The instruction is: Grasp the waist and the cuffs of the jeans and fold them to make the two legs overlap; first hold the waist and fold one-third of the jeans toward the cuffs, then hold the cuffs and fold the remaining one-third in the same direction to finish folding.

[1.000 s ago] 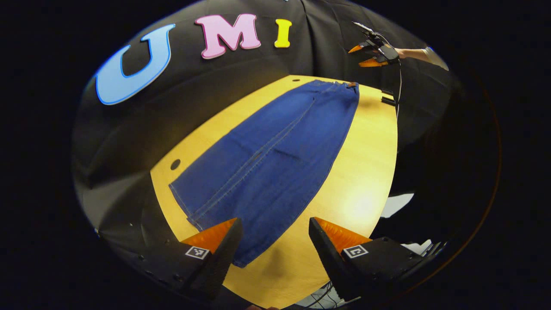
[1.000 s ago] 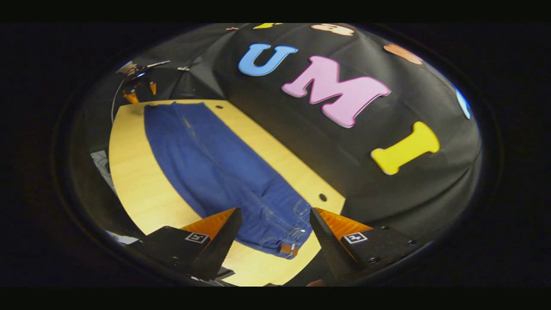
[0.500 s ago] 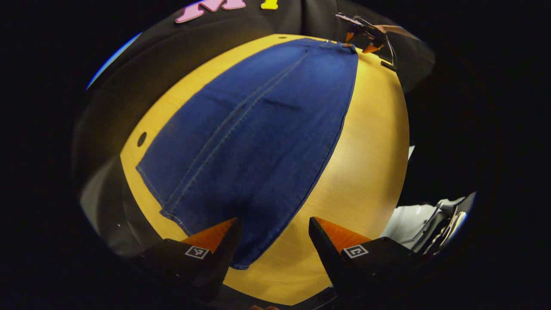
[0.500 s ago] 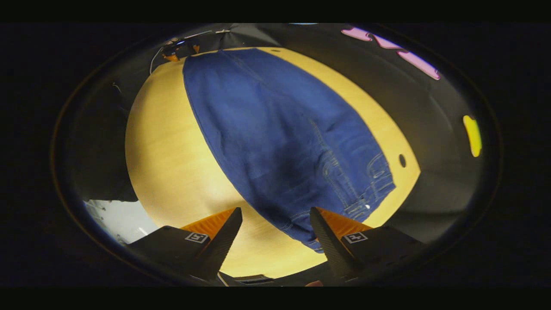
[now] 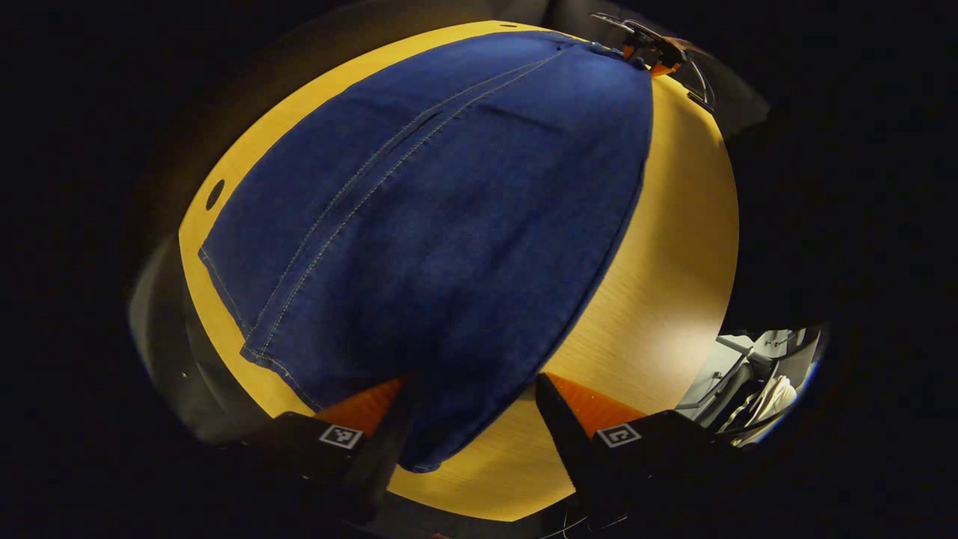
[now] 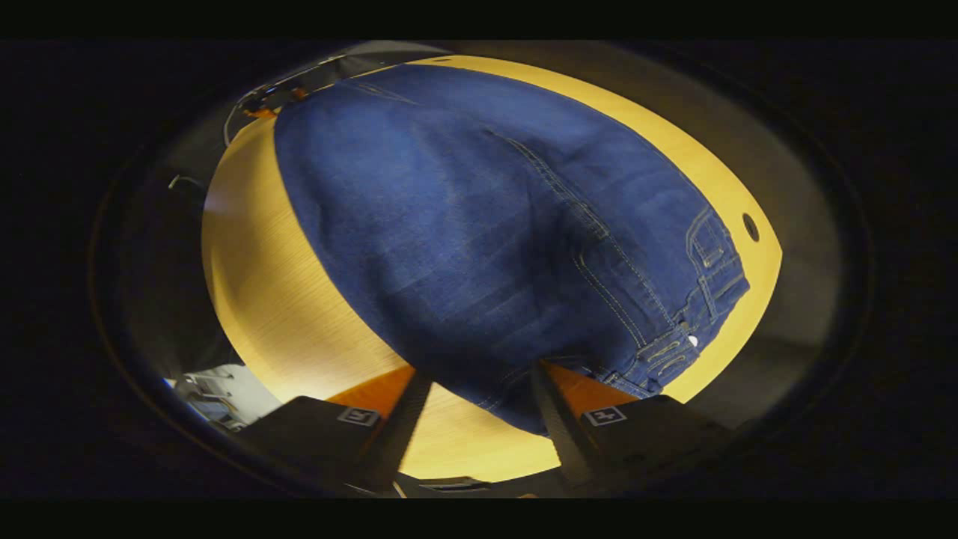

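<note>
Blue jeans [image 5: 449,224] lie flat and lengthwise on the yellow wooden table [image 5: 673,262]. In the left gripper view the cuff end is nearest. My left gripper [image 5: 471,408] hovers open low over the cuff's near corner, one finger on each side of it. In the right gripper view the jeans [image 6: 479,224] show their waist end, with belt loops and a button [image 6: 692,340]. My right gripper [image 6: 479,404] stands open close over the waist's near corner. Each gripper also appears small at the far end of the other's view: right gripper [image 5: 650,51], left gripper [image 6: 273,99].
A small round hole [image 5: 215,194] sits in the table near the far edge, also seen as the hole [image 6: 750,226] beside the waist. Beyond the table's near edge lie pale items on the floor [image 5: 756,382]. A bare strip of table [image 6: 262,284] runs along the jeans.
Both grippers have come down and forward toward the jeans: the left onto the cuff corner, the right onto the waist corner. The booth wall has dropped out of sight. The jeans have not moved.
</note>
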### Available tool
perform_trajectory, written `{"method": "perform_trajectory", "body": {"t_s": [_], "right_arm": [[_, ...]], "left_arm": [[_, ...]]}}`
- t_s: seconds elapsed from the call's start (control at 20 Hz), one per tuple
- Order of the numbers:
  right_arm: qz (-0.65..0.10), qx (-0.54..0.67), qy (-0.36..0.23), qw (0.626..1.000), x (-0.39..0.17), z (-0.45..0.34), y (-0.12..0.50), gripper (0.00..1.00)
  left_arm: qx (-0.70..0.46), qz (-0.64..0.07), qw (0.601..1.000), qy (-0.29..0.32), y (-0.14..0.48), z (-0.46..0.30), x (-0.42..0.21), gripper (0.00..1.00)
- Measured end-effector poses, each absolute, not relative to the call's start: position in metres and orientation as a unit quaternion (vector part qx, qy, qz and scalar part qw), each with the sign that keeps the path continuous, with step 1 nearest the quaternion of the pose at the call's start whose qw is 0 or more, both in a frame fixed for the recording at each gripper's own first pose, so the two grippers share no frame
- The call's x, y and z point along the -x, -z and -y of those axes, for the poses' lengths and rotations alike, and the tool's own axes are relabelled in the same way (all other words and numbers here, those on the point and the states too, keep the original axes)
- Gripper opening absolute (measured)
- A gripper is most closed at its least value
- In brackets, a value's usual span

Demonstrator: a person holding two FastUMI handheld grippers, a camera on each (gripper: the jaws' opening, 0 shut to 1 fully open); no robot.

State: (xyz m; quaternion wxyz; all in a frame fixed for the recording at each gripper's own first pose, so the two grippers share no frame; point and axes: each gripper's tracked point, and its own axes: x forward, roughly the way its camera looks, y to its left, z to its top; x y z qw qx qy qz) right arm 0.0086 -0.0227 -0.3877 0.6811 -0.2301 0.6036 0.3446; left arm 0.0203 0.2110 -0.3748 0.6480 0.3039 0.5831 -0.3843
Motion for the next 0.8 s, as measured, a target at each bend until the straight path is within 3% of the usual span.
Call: {"method": "perform_trajectory", "body": {"t_s": [0.15, 0.25, 0.3, 0.5, 0.8], "right_arm": [[-0.607, 0.204, -0.285, 0.713, -0.027, 0.029, 0.388, 0.58], [-0.604, 0.186, -0.255, 0.732, -0.03, 0.028, 0.388, 0.23], [-0.599, 0.19, -0.247, 0.737, -0.031, 0.028, 0.385, 0.06], [-0.583, 0.176, -0.22, 0.762, -0.033, 0.027, 0.378, 0.06], [-0.524, 0.123, -0.184, 0.822, -0.067, 0.024, 0.318, 0.06]], "left_arm": [[-0.288, -0.578, 0.677, 0.352, 0.375, -0.213, -0.04, 0.44], [-0.288, -0.575, 0.686, 0.341, 0.377, -0.215, -0.042, 0.08], [-0.286, -0.57, 0.696, 0.329, 0.375, -0.214, -0.045, 0.06], [-0.253, -0.565, 0.73, 0.29, 0.369, -0.208, -0.044, 0.06], [-0.166, -0.538, 0.788, 0.249, 0.322, -0.209, -0.079, 0.06]]}}
